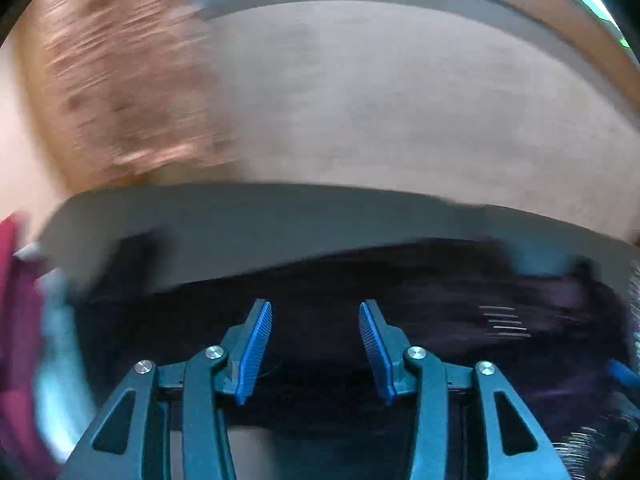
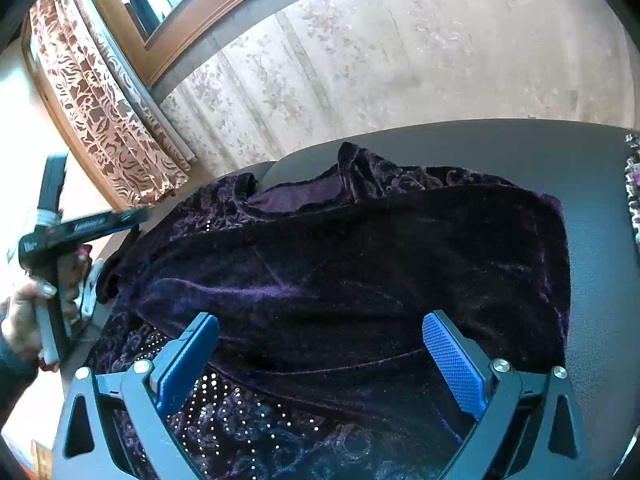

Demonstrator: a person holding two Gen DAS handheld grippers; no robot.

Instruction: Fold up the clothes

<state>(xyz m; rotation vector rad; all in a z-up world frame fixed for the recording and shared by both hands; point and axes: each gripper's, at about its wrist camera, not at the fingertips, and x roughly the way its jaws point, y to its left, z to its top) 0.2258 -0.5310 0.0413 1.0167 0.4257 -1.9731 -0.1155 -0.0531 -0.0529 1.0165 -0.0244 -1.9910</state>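
A pale wall (image 2: pixel 400 52) with a faint floral wallpaper pattern and vertical stripes fills the back of the room. To its left hangs a brown curtain (image 2: pixel 104 120) with a cream leaf pattern, beside a wooden window frame (image 2: pixel 180 36) that lets in bright daylight. A dark grey table (image 2: pixel 520 148) stands against the wall. In the left wrist view the same wall (image 1: pixel 400 112), curtain (image 1: pixel 120 80) and table (image 1: pixel 280 224) appear heavily blurred.

Left wrist: I look low across the velvet garment (image 1: pixel 360 360), heavily blurred, probably close.
Right wrist: close above the garment, facing the wall.
Shared: garment, grey table (image 2: pixel 592 184).
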